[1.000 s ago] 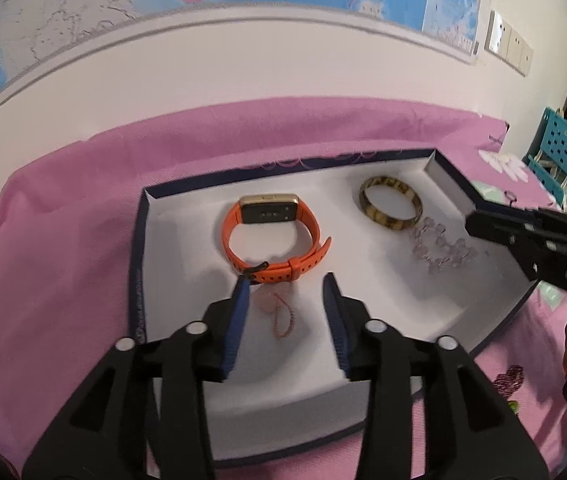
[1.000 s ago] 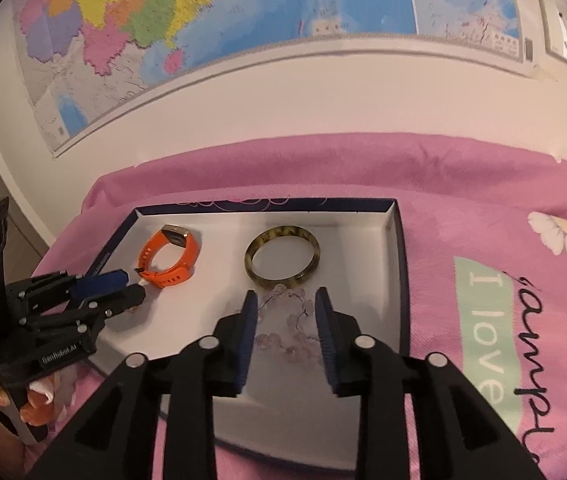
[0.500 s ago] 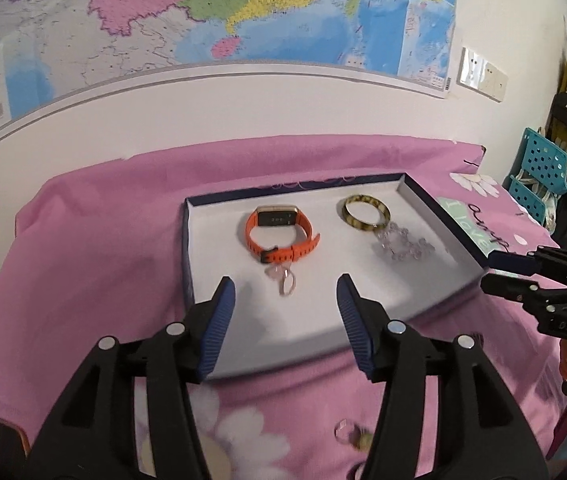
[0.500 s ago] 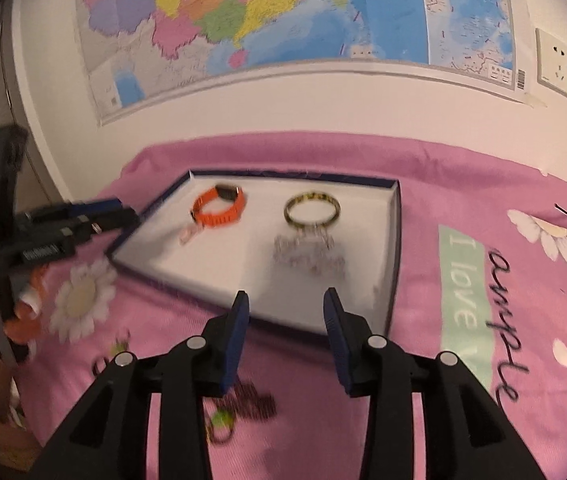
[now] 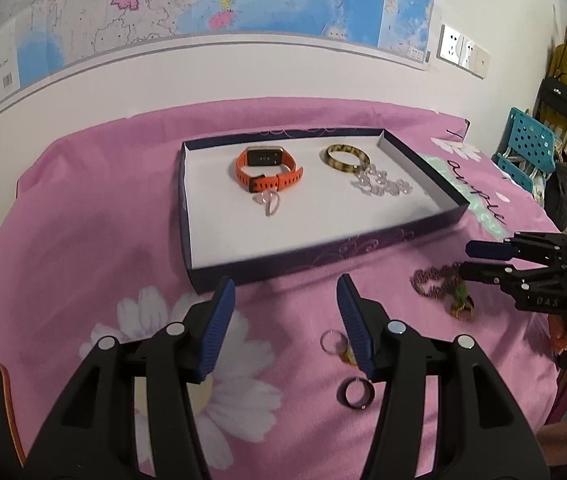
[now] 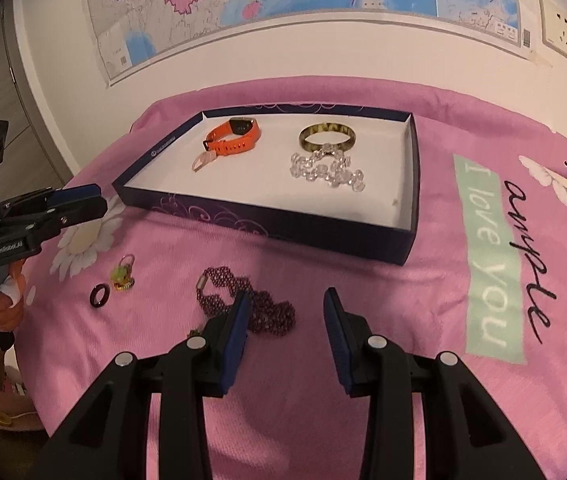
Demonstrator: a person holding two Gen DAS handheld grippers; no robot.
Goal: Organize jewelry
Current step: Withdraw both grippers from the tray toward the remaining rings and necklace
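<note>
A dark blue tray (image 5: 323,248) (image 6: 267,228) with a white floor holds an orange watch (image 5: 267,168) (image 6: 235,136), a small pink pendant (image 5: 268,201) (image 6: 202,160), a tortoiseshell bangle (image 5: 347,157) (image 6: 326,137) and a clear bead bracelet (image 5: 381,185) (image 6: 325,170). On the pink cloth in front lie a purple bead bracelet (image 6: 251,304) (image 5: 437,280), a dark ring (image 5: 356,393) (image 6: 100,295), a clear ring (image 5: 333,342) and a green-and-gold ring (image 6: 123,276) (image 5: 460,306). My left gripper (image 5: 285,320) is open and empty above the rings. My right gripper (image 6: 285,332) is open and empty at the purple bracelet.
The pink flowered cloth (image 6: 483,240) covers the table up to a white wall with a map (image 5: 203,0). A blue chair (image 5: 529,148) and hanging bags stand at the far right. The cloth drops off at the left edge.
Both grippers have pulled back out of the tray and toward me, opening wider. The pendant and clear bracelet stay in the tray. The loose jewelry on the cloth has come into view.
</note>
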